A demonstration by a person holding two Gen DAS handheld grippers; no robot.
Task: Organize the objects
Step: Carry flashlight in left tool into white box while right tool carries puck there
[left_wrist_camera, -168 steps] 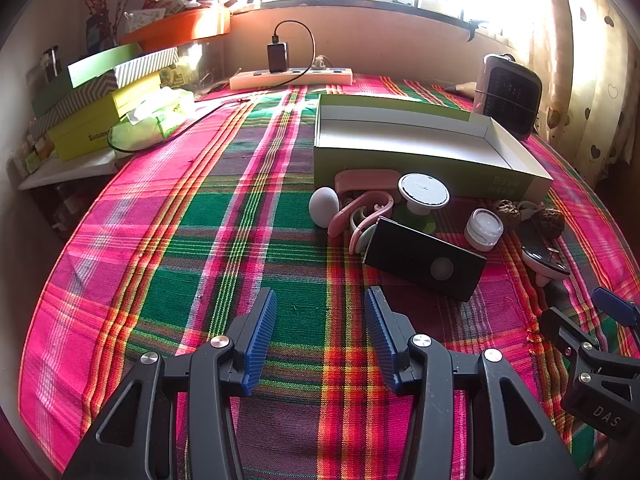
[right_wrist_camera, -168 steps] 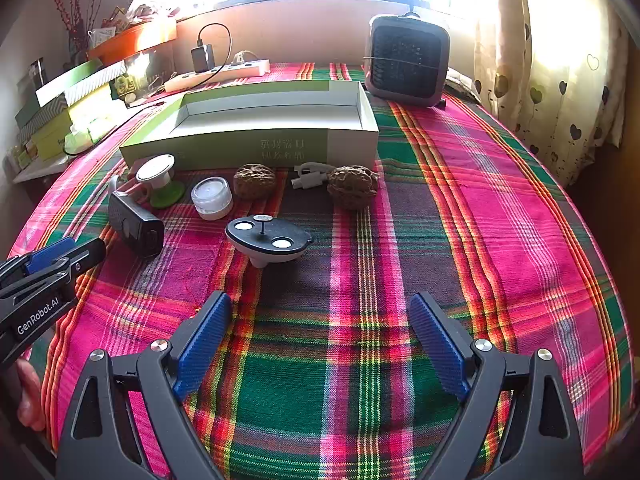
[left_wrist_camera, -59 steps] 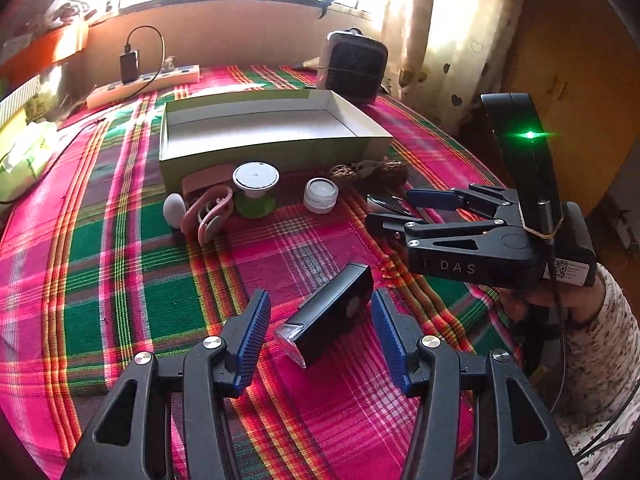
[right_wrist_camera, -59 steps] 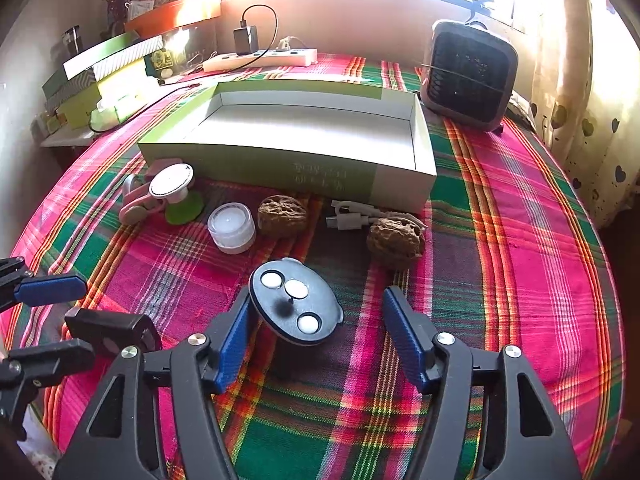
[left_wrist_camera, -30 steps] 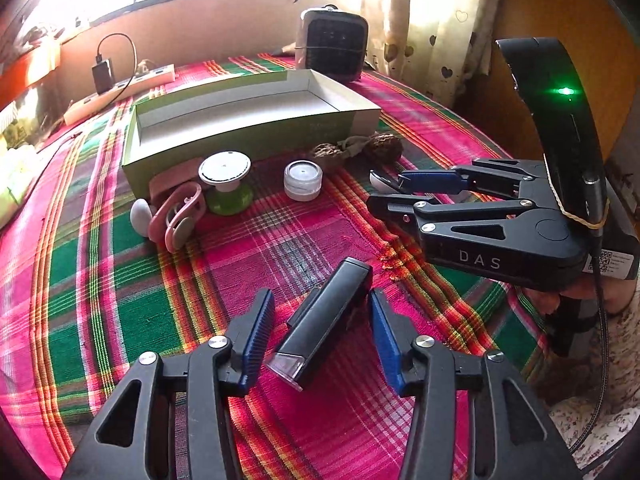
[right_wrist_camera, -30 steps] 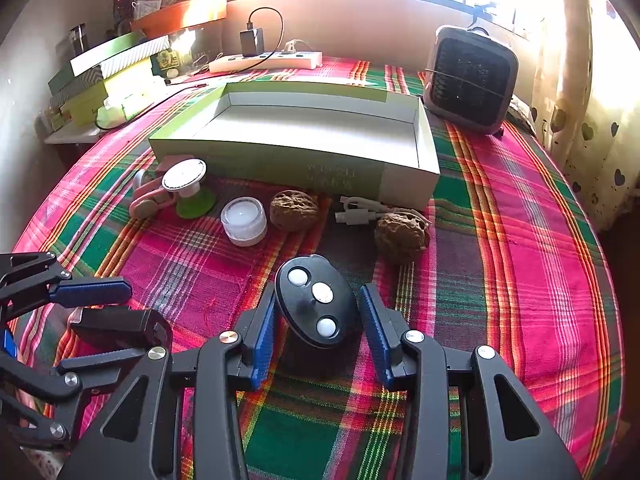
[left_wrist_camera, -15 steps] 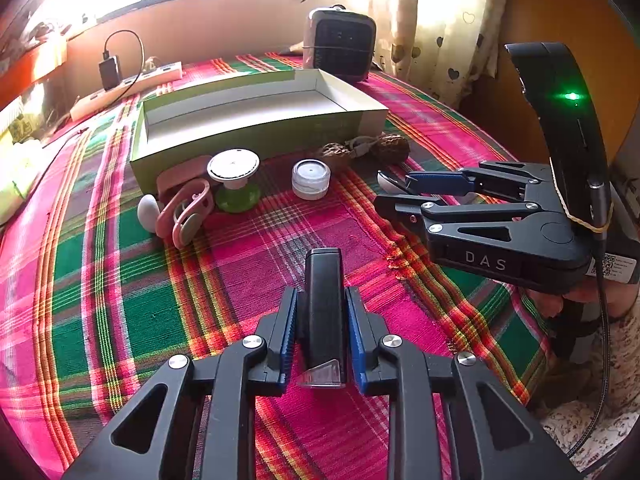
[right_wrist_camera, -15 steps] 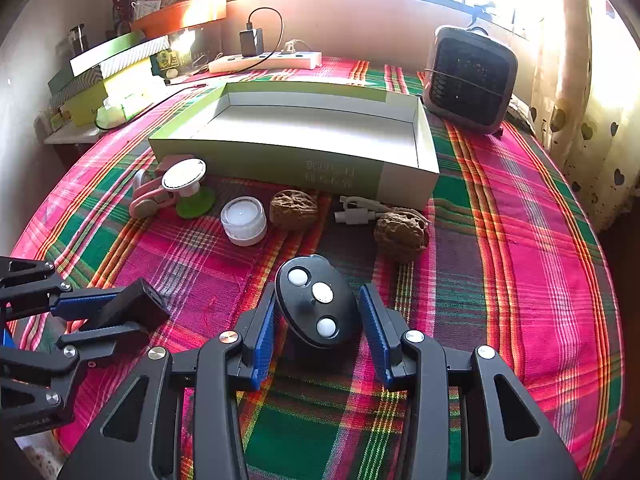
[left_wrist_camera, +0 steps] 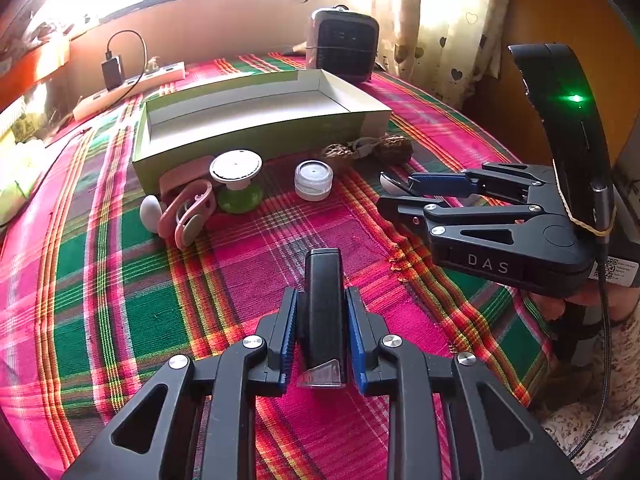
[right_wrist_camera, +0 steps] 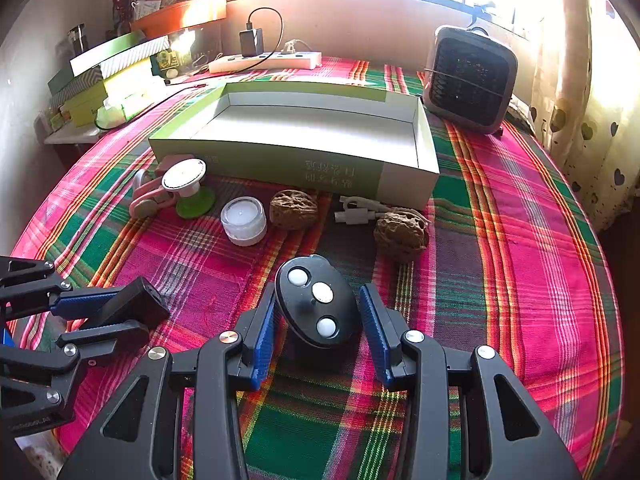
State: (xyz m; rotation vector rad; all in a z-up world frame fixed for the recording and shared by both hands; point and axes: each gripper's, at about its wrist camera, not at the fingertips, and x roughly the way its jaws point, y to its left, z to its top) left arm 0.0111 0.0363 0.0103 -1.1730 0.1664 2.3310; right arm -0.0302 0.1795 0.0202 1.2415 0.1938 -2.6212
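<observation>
My left gripper (left_wrist_camera: 322, 292) is shut on a black bar-shaped device (left_wrist_camera: 323, 276) with a clear tip, held lengthwise between the blue pads just above the plaid cloth. The right wrist view shows that gripper (right_wrist_camera: 132, 314) and the bar (right_wrist_camera: 146, 300) at the lower left. My right gripper (right_wrist_camera: 319, 292) is shut on a black oval device (right_wrist_camera: 316, 304) with three white buttons, both pads against its sides. In the left wrist view the right gripper (left_wrist_camera: 396, 191) reaches in from the right. An empty green-walled open box (right_wrist_camera: 280, 168) lies behind.
In front of the box stand a white jar (right_wrist_camera: 243, 220), two walnuts (right_wrist_camera: 294, 209) (right_wrist_camera: 402, 236), a white cable (right_wrist_camera: 356, 214), a white disc on a green base (right_wrist_camera: 186, 184), a pink clip (right_wrist_camera: 148, 200) and a white egg (left_wrist_camera: 150, 214). A heater (right_wrist_camera: 468, 80) sits back right.
My left gripper's jaws closed on the black bar, which swung from a slant to straight between the pads. The right gripper kept its hold on the oval device.
</observation>
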